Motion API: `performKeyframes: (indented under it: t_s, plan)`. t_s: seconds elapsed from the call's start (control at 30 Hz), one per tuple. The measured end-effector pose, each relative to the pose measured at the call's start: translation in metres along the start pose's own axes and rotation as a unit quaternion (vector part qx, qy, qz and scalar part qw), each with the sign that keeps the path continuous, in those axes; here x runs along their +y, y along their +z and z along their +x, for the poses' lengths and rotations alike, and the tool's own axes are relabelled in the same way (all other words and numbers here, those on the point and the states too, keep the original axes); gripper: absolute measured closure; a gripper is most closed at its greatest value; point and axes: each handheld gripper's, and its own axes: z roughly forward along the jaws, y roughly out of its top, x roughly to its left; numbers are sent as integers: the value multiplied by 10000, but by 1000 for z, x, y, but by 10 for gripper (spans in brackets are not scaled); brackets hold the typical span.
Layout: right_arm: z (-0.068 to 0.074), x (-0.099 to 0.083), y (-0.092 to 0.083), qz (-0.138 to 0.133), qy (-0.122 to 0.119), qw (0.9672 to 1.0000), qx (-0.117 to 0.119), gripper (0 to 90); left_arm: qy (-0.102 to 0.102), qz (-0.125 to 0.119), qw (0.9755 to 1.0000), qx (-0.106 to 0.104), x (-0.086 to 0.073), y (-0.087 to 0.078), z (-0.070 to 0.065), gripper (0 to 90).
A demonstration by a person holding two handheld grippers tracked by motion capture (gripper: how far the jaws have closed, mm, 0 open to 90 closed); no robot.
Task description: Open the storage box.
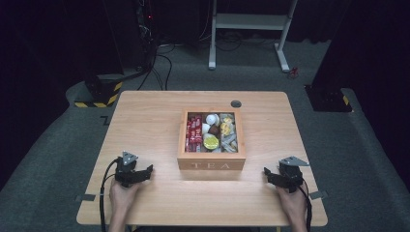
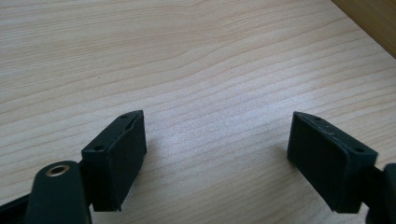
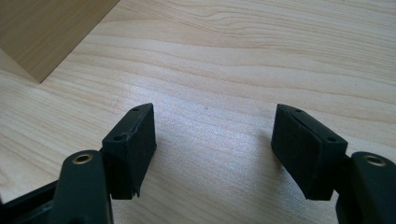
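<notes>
A wooden box marked TEA (image 1: 211, 140) stands open at the middle of the light wooden table (image 1: 145, 121). Inside it lie red sachets (image 1: 194, 131), white and yellow pods (image 1: 211, 135) and pale packets (image 1: 228, 133). My left gripper (image 1: 151, 168) rests low on the table to the left of the box front, a hand holding it. Its jaws stand open over bare wood (image 2: 215, 140), nothing between them. My right gripper (image 1: 266, 171) rests to the right of the box, jaws open over bare wood (image 3: 212, 140). A corner of the box (image 3: 51, 32) lies ahead of it at the left.
A small dark round grommet (image 1: 236, 103) sits in the table behind the box. A white desk frame (image 1: 249, 29) and cables (image 1: 159, 63) stand on the grey floor beyond the table. A black-and-yellow base (image 1: 99, 94) lies off the far left corner.
</notes>
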Motion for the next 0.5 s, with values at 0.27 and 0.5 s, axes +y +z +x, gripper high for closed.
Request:
performKeyframes:
  t_s: [0.27,0.5]
  plan:
    - [0,0,0,1,-3,10000,2,305,-89,-119,9998,-142,-3,-5,0,289]
    - [0,0,0,1,8,10000,4,305,36,-127,9997,-226,-3,-5,-3,297]
